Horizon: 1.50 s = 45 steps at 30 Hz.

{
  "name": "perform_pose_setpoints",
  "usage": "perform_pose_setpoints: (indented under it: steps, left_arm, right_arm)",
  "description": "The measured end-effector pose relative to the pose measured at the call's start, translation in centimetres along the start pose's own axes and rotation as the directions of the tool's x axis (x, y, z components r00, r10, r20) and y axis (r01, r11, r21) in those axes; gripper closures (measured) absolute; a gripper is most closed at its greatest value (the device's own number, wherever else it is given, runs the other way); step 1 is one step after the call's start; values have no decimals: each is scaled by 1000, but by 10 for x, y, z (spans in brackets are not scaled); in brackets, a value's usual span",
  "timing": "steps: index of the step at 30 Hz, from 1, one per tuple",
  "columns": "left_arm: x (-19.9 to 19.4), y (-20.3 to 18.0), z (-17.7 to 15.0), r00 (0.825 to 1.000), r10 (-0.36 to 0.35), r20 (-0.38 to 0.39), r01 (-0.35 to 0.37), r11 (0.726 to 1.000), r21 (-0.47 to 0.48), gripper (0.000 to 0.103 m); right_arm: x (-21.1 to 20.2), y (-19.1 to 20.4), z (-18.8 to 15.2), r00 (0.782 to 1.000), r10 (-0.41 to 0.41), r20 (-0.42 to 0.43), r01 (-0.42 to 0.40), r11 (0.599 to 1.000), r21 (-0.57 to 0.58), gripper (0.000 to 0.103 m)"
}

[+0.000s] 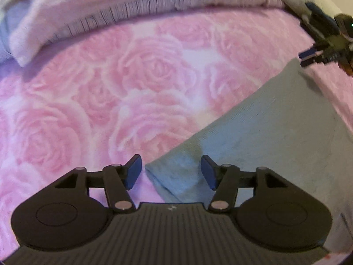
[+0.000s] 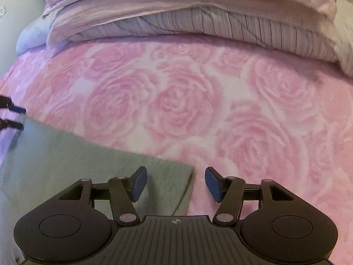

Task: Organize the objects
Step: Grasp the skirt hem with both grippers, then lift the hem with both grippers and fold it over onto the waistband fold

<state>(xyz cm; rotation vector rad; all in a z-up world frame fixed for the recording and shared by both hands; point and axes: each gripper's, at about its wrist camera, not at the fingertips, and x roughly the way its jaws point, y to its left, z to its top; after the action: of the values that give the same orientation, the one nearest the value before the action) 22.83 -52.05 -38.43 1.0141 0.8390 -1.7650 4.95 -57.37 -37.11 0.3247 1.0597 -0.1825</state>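
Observation:
A grey-green cloth (image 1: 271,132) lies flat on a pink rose-patterned blanket (image 1: 136,84). My left gripper (image 1: 171,172) is open, its blue pads either side of the cloth's near left corner, just above it. In the right wrist view the same cloth (image 2: 72,159) fills the lower left. My right gripper (image 2: 175,183) is open over the cloth's right corner, with the left pad above the cloth and the right pad above the blanket (image 2: 220,101). Each gripper shows in the other's view: the right one (image 1: 308,58) at the far right edge, the left one (image 2: 16,117) at the far left edge.
A folded pile of pale pink bedding and a striped grey quilt (image 1: 132,8) runs along the far side of the bed, also in the right wrist view (image 2: 198,22). A white wall (image 2: 17,26) stands at the far left.

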Motion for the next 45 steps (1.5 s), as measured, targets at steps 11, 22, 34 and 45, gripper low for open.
perform_pose_setpoints:
  steps: [11, 22, 34, 45]
  left_arm:
    - [-10, -20, -12, 999, -9, 50, 3, 993, 116, 94]
    - [-181, -116, -93, 936, 112, 333, -91, 993, -78, 94]
    - [-198, -266, -290, 974, 207, 93, -164, 926, -340, 90]
    - [-208, -270, -337, 962, 139, 236, 112, 587, -802, 71]
  right_arm:
    - [-9, 7, -10, 994, 71, 85, -69, 997, -22, 93]
    - [-199, 67, -120, 900, 94, 426, -34, 988, -147, 94]
    - [-226, 116, -338, 991, 12, 133, 10, 986, -166, 92]
    - [-215, 96, -372, 976, 125, 180, -206, 803, 559, 64]
